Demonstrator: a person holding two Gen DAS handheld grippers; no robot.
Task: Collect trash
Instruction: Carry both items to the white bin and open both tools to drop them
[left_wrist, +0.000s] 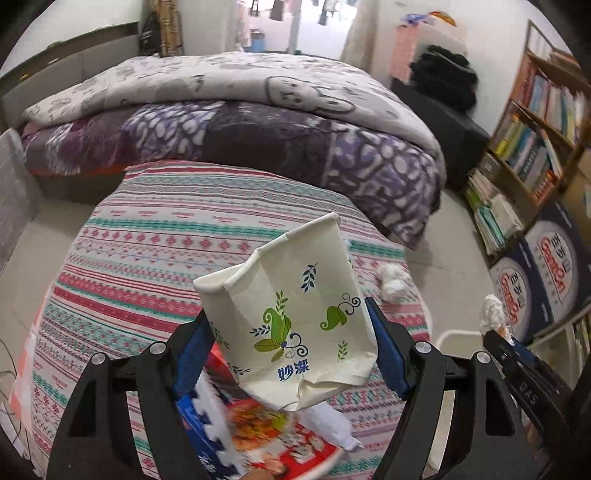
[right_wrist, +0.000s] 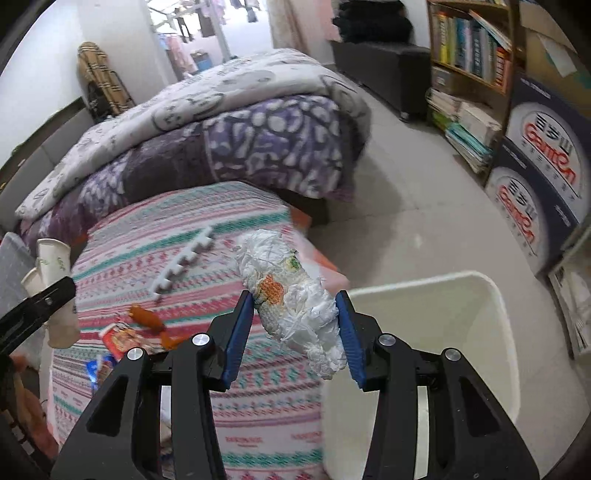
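My left gripper is shut on a crushed white paper cup with green leaf print, held above the striped cloth. The cup also shows at the left of the right wrist view. My right gripper is shut on a crumpled white tissue wad with orange stains, held just left of the white bin. The wad's tip shows in the left wrist view. A red snack wrapper, a white tissue ball and an orange scrap lie on the cloth.
A white toothed foam strip lies on the cloth. A bed with folded purple and grey quilts stands behind. A bookshelf and blue cartons line the right wall. Pale floor lies between.
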